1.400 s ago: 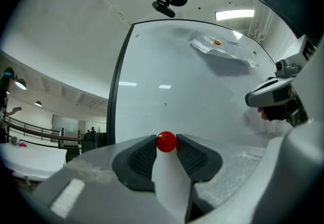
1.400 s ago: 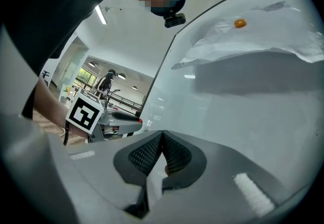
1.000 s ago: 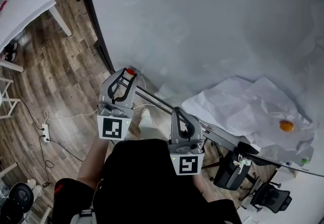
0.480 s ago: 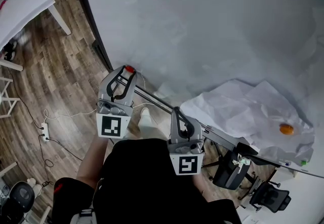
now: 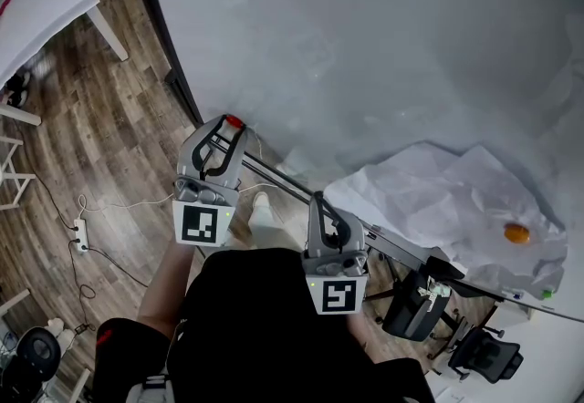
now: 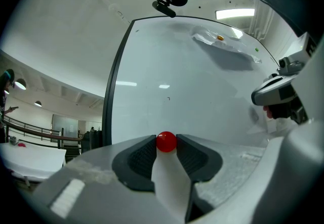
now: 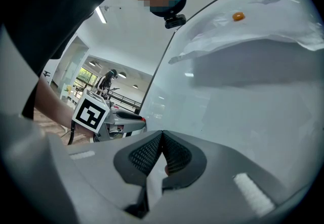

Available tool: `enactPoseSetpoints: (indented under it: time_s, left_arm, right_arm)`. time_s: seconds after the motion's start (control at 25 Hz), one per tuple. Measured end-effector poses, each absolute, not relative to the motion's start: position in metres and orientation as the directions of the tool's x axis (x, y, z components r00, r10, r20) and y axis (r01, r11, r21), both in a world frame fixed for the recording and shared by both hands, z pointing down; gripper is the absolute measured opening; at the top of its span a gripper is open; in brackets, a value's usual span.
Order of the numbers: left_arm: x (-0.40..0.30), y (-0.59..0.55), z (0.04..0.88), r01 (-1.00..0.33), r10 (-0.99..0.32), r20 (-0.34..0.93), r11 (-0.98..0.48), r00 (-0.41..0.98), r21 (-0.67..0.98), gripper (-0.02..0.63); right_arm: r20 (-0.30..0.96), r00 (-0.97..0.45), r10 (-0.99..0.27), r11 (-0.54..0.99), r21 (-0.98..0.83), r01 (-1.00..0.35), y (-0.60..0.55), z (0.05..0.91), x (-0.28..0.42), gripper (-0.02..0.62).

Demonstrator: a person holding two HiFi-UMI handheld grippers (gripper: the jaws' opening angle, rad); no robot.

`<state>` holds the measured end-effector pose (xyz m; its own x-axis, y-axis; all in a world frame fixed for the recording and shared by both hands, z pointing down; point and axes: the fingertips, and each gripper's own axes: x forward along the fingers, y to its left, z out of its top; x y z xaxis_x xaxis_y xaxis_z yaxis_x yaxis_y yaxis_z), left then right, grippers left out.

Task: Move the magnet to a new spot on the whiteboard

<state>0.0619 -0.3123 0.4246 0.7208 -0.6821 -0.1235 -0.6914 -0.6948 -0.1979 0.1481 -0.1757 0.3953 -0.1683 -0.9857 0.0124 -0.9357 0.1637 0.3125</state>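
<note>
A: The fingers (image 6: pixel 142 154) of the left gripper (image 6: pixel 166 145) pinch the red magnet (image 6: pixel 166 141) right at their tips, with only a little of it between them. Is that enough?

B: Probably, if the person brings it flat onto the whiteboard (image 6: pixel 192 91). On a tilted approach the board's pull could twist it out of the pinch.

A: Where is it now?

B: Near the board's lower left, close to the dark frame (image 6: pixel 109 96). Whether it touches cannot be told. Bare board lies around it, well apart from the paper sheet (image 5: pixel 438 196) and its orange magnet (image 5: pixel 516 232).

A: And the right gripper (image 7: pixel 162 139)?

B: Its fingers are pressed together on nothing, low beside the left one.
</note>
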Motion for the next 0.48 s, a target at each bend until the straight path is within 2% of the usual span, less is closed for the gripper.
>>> enactPoseSetpoints:
  time_s: [0.48]
  left_arm:
    - [0.0626, -0.3070, 0.4216, -0.700, -0.685, -0.145, -0.691, 0.714, -0.183, 0.149]
  right_arm:
    - [0.009, -0.170, -0.985, 0.165, 0.311, -0.936, -0.1710, 0.3940, 0.1461, 0.002]
